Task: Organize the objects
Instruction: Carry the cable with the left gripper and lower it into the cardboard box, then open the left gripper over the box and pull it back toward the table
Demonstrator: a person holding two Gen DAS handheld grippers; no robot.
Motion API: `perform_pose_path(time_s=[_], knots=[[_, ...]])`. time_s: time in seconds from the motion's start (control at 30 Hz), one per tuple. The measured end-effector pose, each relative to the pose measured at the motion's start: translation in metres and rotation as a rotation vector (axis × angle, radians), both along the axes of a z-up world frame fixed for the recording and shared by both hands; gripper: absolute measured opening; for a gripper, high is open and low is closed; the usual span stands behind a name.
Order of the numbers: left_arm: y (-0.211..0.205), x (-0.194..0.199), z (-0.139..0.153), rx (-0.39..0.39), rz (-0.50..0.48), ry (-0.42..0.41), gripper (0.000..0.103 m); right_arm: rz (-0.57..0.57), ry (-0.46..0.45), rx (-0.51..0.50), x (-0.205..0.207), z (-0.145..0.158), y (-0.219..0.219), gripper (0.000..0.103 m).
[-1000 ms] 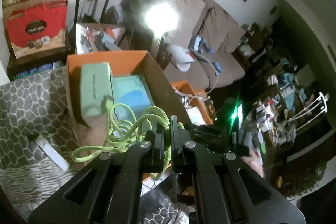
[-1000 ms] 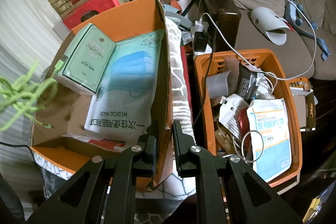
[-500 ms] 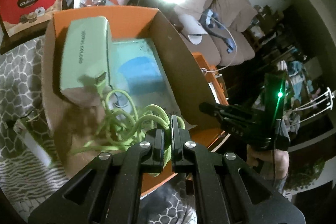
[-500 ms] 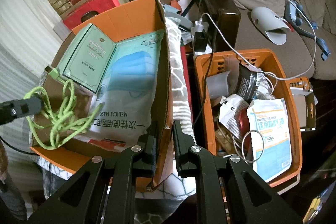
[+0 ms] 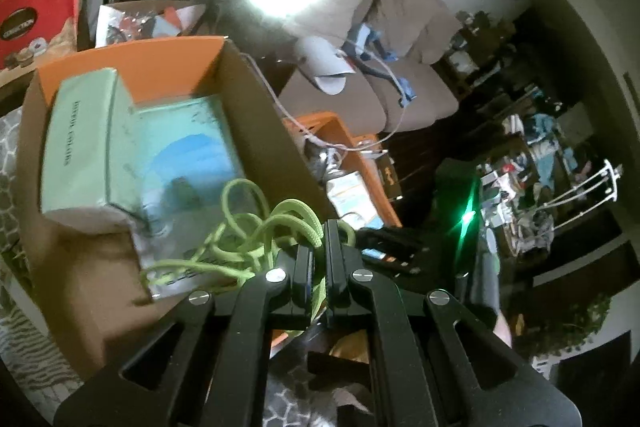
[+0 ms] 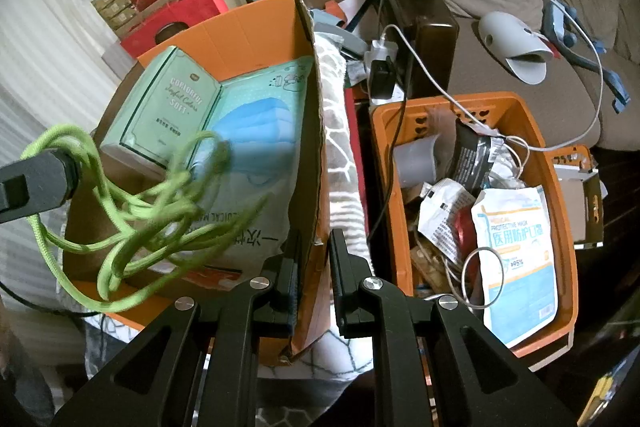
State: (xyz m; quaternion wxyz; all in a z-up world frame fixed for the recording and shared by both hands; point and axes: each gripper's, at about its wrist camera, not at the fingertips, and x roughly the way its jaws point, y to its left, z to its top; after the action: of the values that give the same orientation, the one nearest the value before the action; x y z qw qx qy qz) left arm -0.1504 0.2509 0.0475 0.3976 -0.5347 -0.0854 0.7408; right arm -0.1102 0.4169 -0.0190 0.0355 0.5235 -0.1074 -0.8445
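Over the cardboard box [image 6: 256,27], left tool [image 5: 316,251] gripped the green cord [image 6: 132,203], loops dangling; right tool [image 6: 314,247] clamped the box's side wall.

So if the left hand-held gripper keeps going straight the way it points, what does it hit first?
Probably the medical mask pack lying in the cardboard box. The left hand-held gripper, shut on the green cord, aims down into it, though depth is unclear.
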Motion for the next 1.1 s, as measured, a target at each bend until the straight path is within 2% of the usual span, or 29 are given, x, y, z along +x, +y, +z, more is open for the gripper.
perform_pose_path(time_s=[0.07,0.3,0.37,0.4,0.43,0.53,0.7,0.9,0.97,1.03,1.1], knots=[[0.006,0.000,-0.001,0.008,-0.005,-0.003,0.004,0.001,0.001,-0.001,0.000,0.000,0.000,0.012],[0.009,-0.010,-0.030,-0.049,0.014,-0.061,0.006,0.001,0.003,-0.004,0.000,-0.001,0.000,0.013],[0.005,-0.014,-0.037,-0.062,0.031,-0.087,0.026,0.000,0.003,-0.007,0.000,-0.001,0.000,0.013],[0.000,-0.017,-0.040,-0.056,0.045,-0.106,0.045,0.000,0.004,-0.008,0.000,-0.001,0.000,0.013],[-0.005,-0.019,-0.041,-0.044,0.061,-0.116,0.056,0.001,0.004,-0.007,0.000,-0.001,0.000,0.013],[-0.014,-0.019,-0.039,-0.044,0.080,-0.107,0.068,0.000,0.004,-0.008,0.000,-0.001,0.001,0.013],[-0.032,-0.011,-0.021,-0.091,0.093,-0.016,0.081,0.000,0.004,-0.008,0.000,-0.001,0.001,0.013],[-0.070,0.005,0.004,-0.164,0.112,0.101,0.083,0.002,0.004,-0.006,0.001,-0.001,0.001,0.013],[-0.089,0.008,0.008,-0.170,0.144,0.123,0.085,0.002,0.004,-0.007,0.000,-0.001,0.001,0.013],[-0.113,0.008,0.013,-0.151,0.182,0.120,0.097,0.001,0.004,-0.006,0.001,-0.001,0.001,0.013],[-0.138,0.007,0.020,-0.120,0.215,0.107,0.098,0.001,0.004,-0.006,0.001,-0.001,0.001,0.013]])
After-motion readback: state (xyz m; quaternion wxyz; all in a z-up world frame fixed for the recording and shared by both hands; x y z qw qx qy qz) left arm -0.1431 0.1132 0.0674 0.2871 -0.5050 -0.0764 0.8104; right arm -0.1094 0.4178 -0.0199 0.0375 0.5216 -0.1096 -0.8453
